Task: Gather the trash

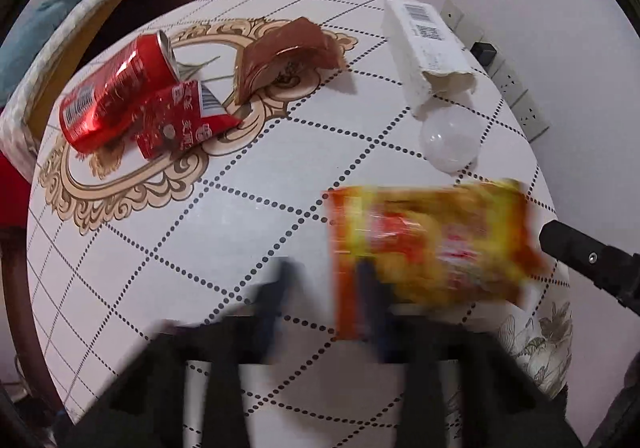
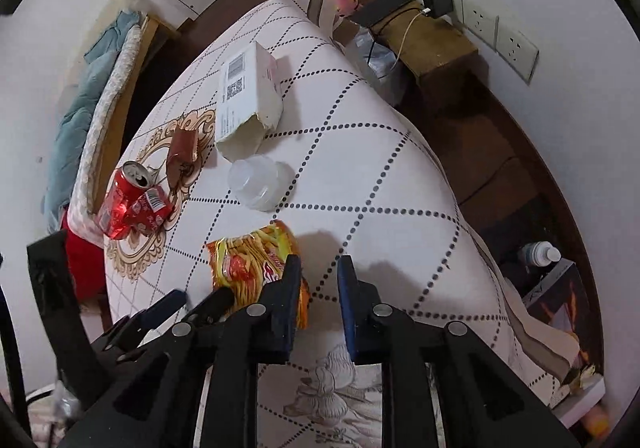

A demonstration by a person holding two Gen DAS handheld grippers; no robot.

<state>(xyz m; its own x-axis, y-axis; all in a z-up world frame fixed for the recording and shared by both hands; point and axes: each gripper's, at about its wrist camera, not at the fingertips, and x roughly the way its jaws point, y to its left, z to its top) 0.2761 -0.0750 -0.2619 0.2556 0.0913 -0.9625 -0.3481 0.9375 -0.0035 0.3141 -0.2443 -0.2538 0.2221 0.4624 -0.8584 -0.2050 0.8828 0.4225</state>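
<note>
On the near edge of the table (image 2: 360,176), the noodle wrapper (image 2: 248,268) lies w/ the left gripper (image 1: 326,288) beside it, fingers apart, blurred. Right gripper (image 2: 318,268) hovers just right of it, fingers apart, nothing btwn them. Farther left lies a red can (image 2: 120,204).

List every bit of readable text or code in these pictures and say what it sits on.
No words read clearly.
White box: barcode and QR code, small print too small.
Red can: barcode, digits unreadable.
Red pack: barcode and Chinese characters, too distorted.
Noodle packet: red lettering, blurred and partly hidden.
</note>
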